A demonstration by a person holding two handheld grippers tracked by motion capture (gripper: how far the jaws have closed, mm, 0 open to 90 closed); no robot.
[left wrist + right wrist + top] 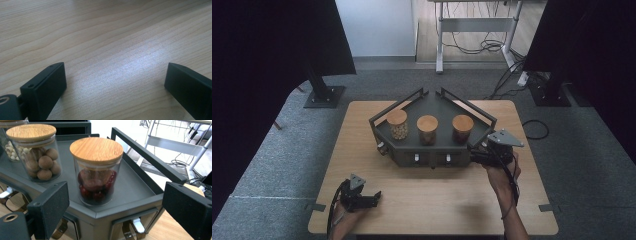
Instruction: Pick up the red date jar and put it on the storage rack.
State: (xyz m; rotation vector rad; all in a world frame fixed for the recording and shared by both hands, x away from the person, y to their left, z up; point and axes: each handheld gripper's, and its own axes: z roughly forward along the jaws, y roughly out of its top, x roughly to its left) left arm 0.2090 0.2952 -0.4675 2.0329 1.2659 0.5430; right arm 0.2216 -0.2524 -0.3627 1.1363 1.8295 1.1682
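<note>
The right gripper (pixel 477 152) sits right of centre in the high view, held by a hand (pixel 502 177) that comes up from the bottom edge, its tip at the right front corner of the dark rack (pixel 432 150). In the right gripper view its jaws stand wide apart with nothing pressed between them; the red jar (pixel 96 170) stands on the rack top beyond them, in the middle of the frame, and neither pad touches it. This jar has a wooden lid and dark red fruit inside. In the high view it is the rightmost of three jars (pixel 462 128) on the rack, at centre frame.

The middle jar (pixel 37 155), upper left in the right gripper view, holds brown round nuts. The left jar (pixel 397 124) holds pale pieces. All three stand upright and apart from one another.

The left gripper (pixel 374 196) lies low at the lower left of the high view, on the table (pixel 437 205), well apart from the rack. In the left gripper view its jaws are spread wide over bare wood, holding nothing.

Small drawers with light handles (pixel 137 225) show at the lower edge of the right gripper view, under the rack top
</note>
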